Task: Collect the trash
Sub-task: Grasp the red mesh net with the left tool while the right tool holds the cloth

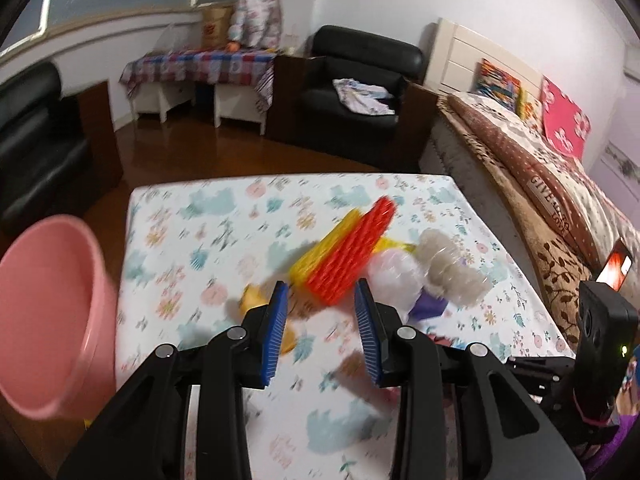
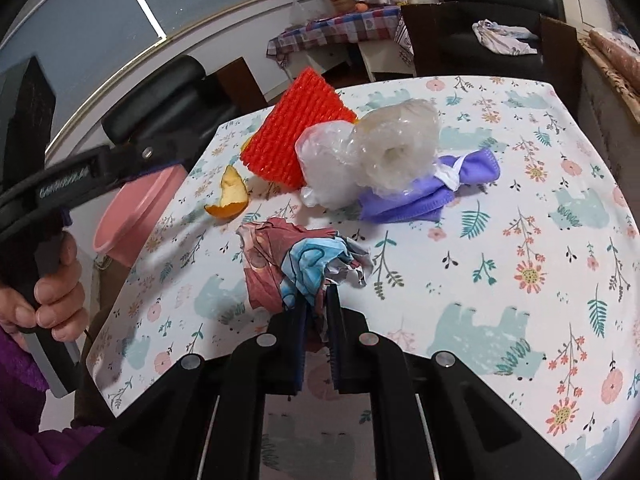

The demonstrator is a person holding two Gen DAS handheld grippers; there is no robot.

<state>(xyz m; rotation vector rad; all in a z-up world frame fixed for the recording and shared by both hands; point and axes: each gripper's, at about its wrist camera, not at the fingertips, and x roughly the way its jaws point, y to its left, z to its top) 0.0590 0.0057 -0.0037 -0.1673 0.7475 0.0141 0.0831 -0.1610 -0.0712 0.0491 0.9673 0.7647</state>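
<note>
Right wrist view: right gripper (image 2: 317, 300) clamps one crumpled printed paper wad (image 2: 296, 264); left gripper (image 1: 322, 320) gapes empty over the bench (image 2: 520, 208).

A crumpled printed wrapper (image 2: 304, 264) lay nearest, with a curled orange peel (image 2: 231, 196) to its left. Behind them a red foam net (image 2: 298, 136) leaned against clear crumpled plastic (image 2: 372, 152) resting on a purple cloth (image 2: 420, 192).

Crinkled printed paper (image 2: 304, 264) on matt floral cloth (image 2: 500, 240). Beyond the paper, ribbed red foam net (image 2: 296, 136) and glossy clear plastic (image 2: 384, 148). Smooth pink plastic bin (image 1: 48, 312).
</note>
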